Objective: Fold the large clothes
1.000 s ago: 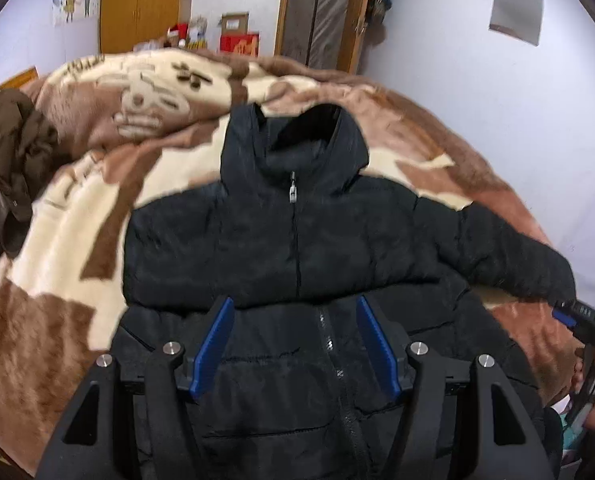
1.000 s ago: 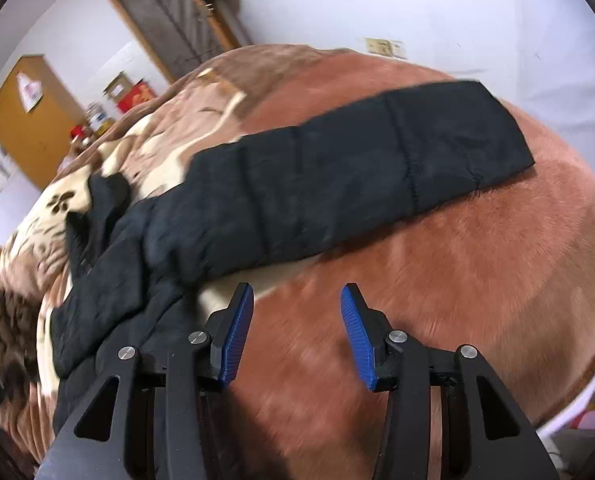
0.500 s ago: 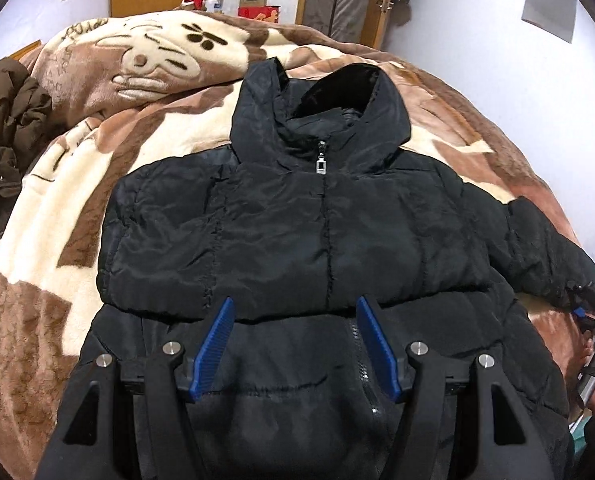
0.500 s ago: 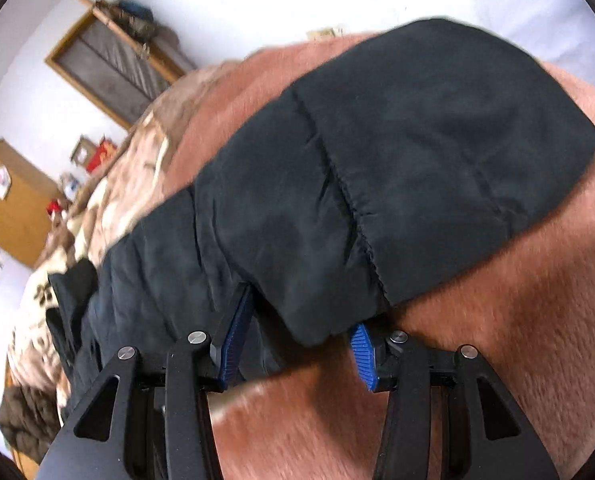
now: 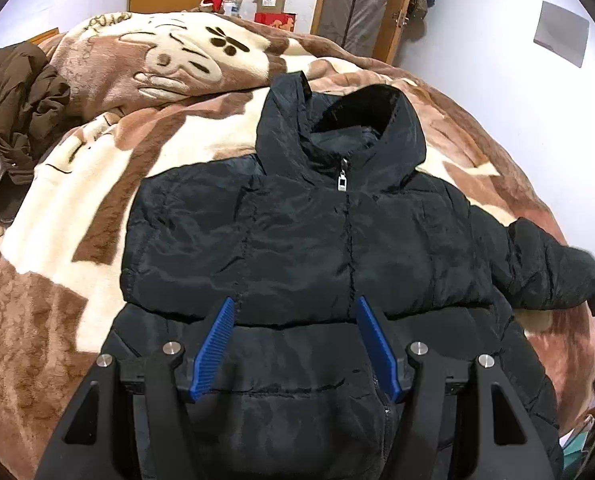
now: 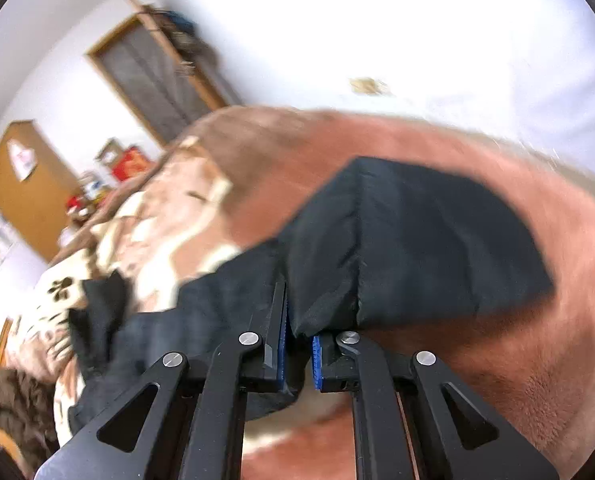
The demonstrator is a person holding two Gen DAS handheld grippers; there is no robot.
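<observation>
right gripper (image 6: 299,344) is closing its jaws on the sleeve (image 6: 417,240) of the black puffer jacket (image 5: 317,240), near the cuff end, and a fold of the black cloth is pinched between the blue pads. the sleeve end rises off the brown and cream blanket (image 5: 57,320) on the bed, and the picture from this wrist is blurred, so the hand is surely in motion. left gripper (image 5: 295,342) hovers over the lower front of the jacket with its jaws standing open and nothing between them; the pads do not press on the cloth.

the jacket lies on its back in the middle of the bed, zipped up, hood toward the far wall, with a brown coat (image 5: 13,112) heaped well apart at the bed's left edge.

i judge that the step in hand is the first fold: to bring the right sleeve over the chest. the next move calls for carrying the cuff across toward the zipper (image 5: 342,182) without dragging the body of the jacket, while the left gripper could hold the hem flat.

half a second before, the right jaws were wide apart around the sleeve edge, which lay flat on the blanket; now they are nearly together and the sleeve is lifted. the left view has come a little closer to the jacket.
</observation>
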